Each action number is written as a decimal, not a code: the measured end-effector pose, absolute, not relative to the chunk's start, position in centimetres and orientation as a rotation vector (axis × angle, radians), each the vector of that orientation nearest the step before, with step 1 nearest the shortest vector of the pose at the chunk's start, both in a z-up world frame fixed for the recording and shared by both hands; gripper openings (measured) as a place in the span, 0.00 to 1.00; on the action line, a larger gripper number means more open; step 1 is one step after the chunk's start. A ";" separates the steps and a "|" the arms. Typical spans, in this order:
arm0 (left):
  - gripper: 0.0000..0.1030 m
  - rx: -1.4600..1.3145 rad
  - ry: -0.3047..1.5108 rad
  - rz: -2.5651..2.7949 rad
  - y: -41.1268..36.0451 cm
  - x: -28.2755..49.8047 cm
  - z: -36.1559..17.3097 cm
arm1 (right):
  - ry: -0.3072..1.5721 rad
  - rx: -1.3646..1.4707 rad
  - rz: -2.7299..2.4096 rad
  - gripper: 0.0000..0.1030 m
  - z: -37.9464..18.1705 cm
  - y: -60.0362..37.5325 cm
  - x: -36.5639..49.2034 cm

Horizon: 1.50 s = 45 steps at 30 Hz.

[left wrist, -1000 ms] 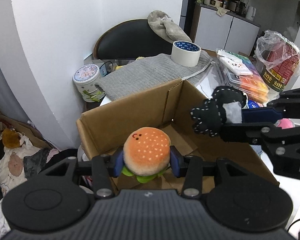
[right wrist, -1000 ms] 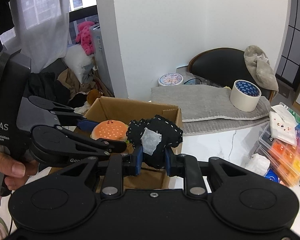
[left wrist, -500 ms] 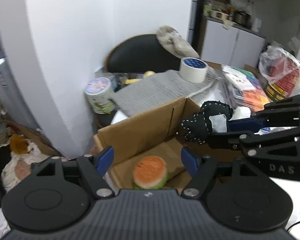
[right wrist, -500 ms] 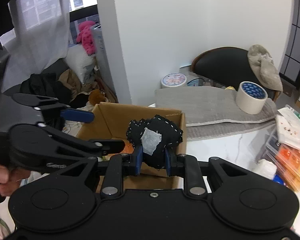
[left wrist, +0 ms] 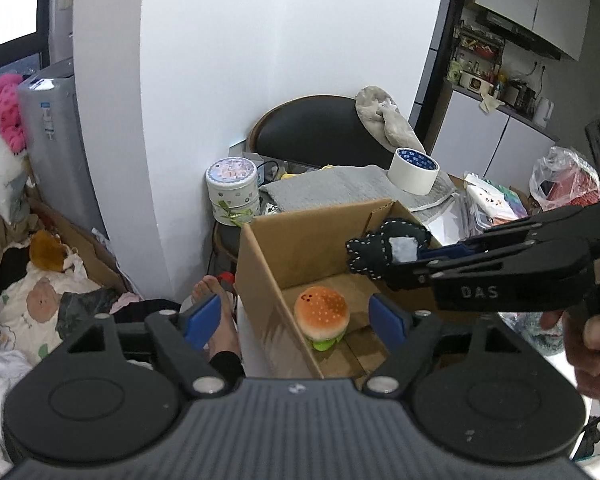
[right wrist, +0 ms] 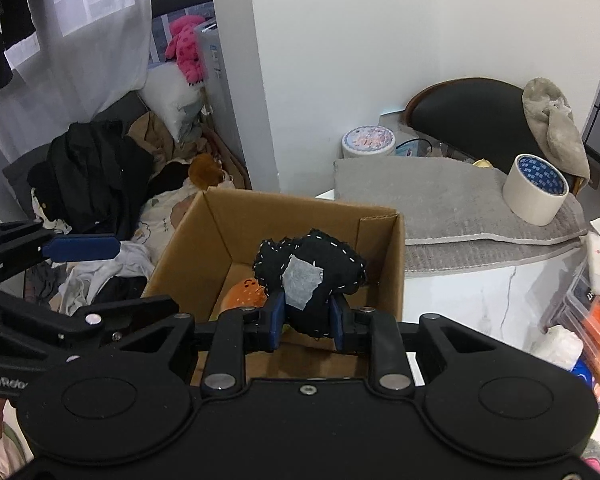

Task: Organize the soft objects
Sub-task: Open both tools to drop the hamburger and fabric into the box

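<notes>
- The left gripper (left wrist: 296, 316) is standing spread wide and empty, its blue pads well apart; a second ago it was pinching the burger plush (left wrist: 321, 315), half a second ago the jaws were already apart with the plush dropped below them, and now it is pulling up and back from the box.
- The burger plush is lying on the floor of the cardboard box (left wrist: 300, 236), upright with its bun face showing, touching neither gripper. I am reading that as one soft object already put away.
- The right gripper (right wrist: 306, 320) is pinching the black stitched plush (right wrist: 312, 264) between its blue pads, as it was in both earlier views; a grey patch is showing on the plush's front.
- In the left wrist view the black stitched plush is hanging above the open box, near its far right corner, not yet inside.
- My judgement: its release into the box is the step in hand, and since the toy is soft it should land harmlessly beside the burger.
- The cardboard box is sitting at the edge of the white bench (right wrist: 480, 292), flaps open; only the burger plush is visible in it, though its near floor is partly hidden by the grippers.
- Behind it a grey mat (right wrist: 428, 192) is carrying a roll of tape (right wrist: 536, 192); both are well apart from the box's opening.
</notes>
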<state>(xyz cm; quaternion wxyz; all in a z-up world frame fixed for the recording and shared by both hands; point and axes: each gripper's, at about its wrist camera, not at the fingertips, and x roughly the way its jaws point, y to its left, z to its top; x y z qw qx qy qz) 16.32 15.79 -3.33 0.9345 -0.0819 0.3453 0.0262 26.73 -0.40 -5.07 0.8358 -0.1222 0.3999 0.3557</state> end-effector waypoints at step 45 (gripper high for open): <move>0.96 -0.179 0.618 0.007 7.2 12.7 -0.9 | 0.732 0.005 0.617 0.86 -1.9 -15.0 21.8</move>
